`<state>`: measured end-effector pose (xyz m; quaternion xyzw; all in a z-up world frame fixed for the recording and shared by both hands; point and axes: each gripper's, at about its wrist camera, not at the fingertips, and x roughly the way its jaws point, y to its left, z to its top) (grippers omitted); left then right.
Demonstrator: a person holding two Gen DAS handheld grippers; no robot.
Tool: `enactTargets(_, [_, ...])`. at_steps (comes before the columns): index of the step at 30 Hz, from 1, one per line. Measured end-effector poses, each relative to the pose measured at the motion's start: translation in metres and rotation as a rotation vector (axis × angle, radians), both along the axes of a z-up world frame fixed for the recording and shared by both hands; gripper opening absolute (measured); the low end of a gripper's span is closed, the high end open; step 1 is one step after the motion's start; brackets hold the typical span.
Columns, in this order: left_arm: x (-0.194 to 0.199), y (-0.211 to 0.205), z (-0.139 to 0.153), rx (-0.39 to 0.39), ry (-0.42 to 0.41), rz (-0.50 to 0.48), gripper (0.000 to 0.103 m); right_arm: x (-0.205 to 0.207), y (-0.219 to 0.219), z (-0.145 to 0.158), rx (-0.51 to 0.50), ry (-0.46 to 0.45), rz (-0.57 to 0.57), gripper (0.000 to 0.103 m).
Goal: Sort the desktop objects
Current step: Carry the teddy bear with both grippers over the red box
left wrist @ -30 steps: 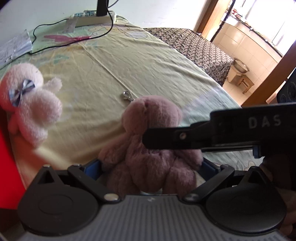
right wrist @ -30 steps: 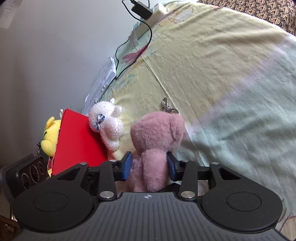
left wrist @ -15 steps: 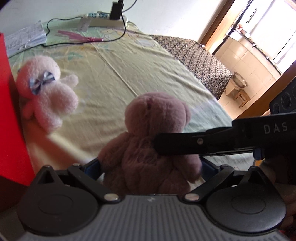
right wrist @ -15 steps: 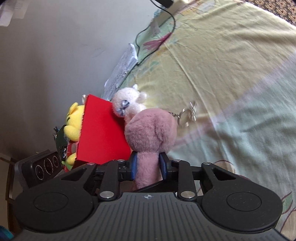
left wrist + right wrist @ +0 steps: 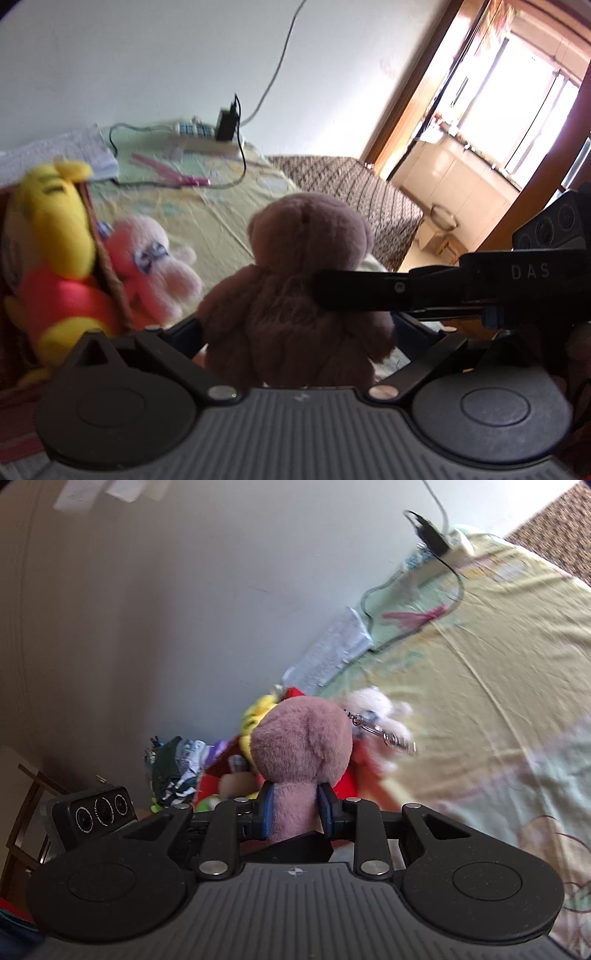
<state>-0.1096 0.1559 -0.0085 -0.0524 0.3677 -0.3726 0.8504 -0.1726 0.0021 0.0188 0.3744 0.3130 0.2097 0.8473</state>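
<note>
A mauve teddy bear (image 5: 295, 288) hangs in the air, and my right gripper (image 5: 295, 808) is shut on its body below the head (image 5: 301, 742). Its metal key clasp (image 5: 384, 734) dangles to the right. In the left wrist view a right-gripper finger (image 5: 369, 291) crosses the bear from the right. My left gripper (image 5: 301, 328) stands open wide, its fingers flanking the bear's lower body. A red box (image 5: 347, 786) sits below and left, holding a yellow plush (image 5: 51, 229). A pale pink plush with a bow (image 5: 147, 266) leans against the box's outer side.
A yellow-green sheet (image 5: 207, 221) covers the surface. At its far end lie a power strip with a charger (image 5: 221, 129), a black cable, papers (image 5: 55, 155) and a pink item (image 5: 177, 173). A patterned bed (image 5: 351, 184) and a doorway lie to the right. Bundled items (image 5: 177, 764) sit beside the box.
Both grippers have risen and swung left with the bear, off the sheet and over towards the red box. The yellow plush has come into the left wrist view.
</note>
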Motion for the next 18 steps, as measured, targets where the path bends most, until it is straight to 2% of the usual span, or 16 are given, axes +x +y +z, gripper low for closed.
enactTargets(10, [-0.004, 0.081, 0.051, -0.042, -0.147, 0.093, 0.101, 0.021, 0.069, 0.042, -0.009, -0.181, 0.074, 0.027])
enactTargets(18, [0.008, 0.134, 0.079, -0.038, -0.273, 0.181, 0.101, 0.061, 0.118, 0.06, -0.036, -0.274, 0.118, 0.027])
